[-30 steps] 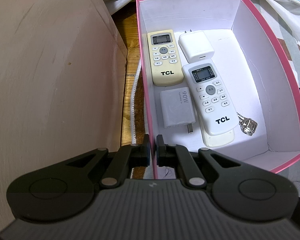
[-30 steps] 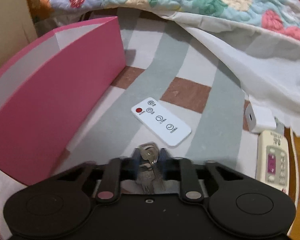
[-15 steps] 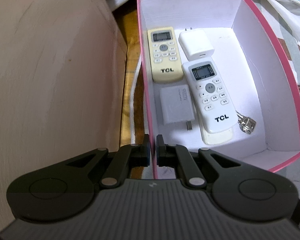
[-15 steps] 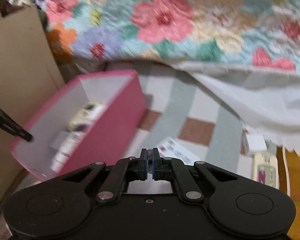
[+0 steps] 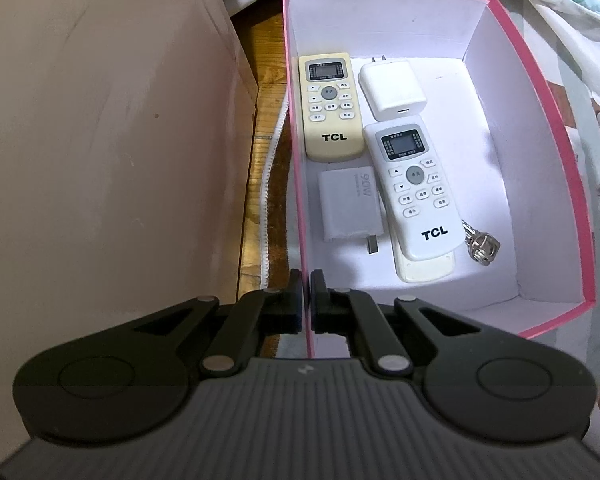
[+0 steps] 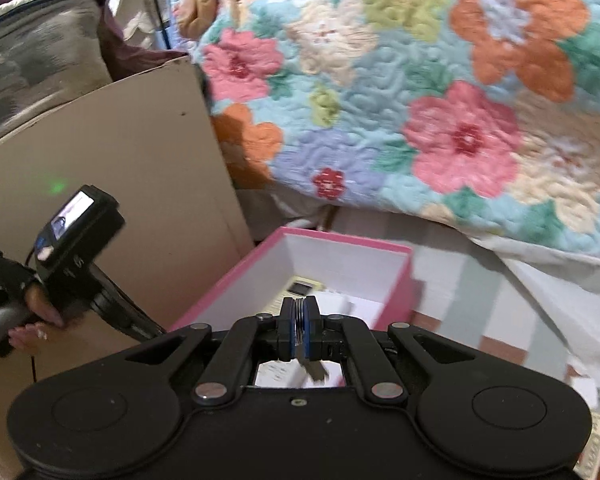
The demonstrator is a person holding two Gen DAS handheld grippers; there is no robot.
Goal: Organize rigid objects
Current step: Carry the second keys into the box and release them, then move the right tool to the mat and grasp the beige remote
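Meanwhile the left gripper (image 5: 306,300) has its jaws pinching the near wall of the pink box (image 5: 540,92), which holds two remotes, two chargers and keys (image 5: 480,244) (bottom right). Above it, the right gripper (image 6: 299,330) clamps more keys (image 6: 306,360).

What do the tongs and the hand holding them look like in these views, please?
Both tongs, left tongs and right tongs, are matte black with silver pivot rivets and round recessed discs. The right tongs' pads are blue-edged; the left body is ribbed grey. The left hand wears a black fingerless glove and grips a handle with a small lit screen.
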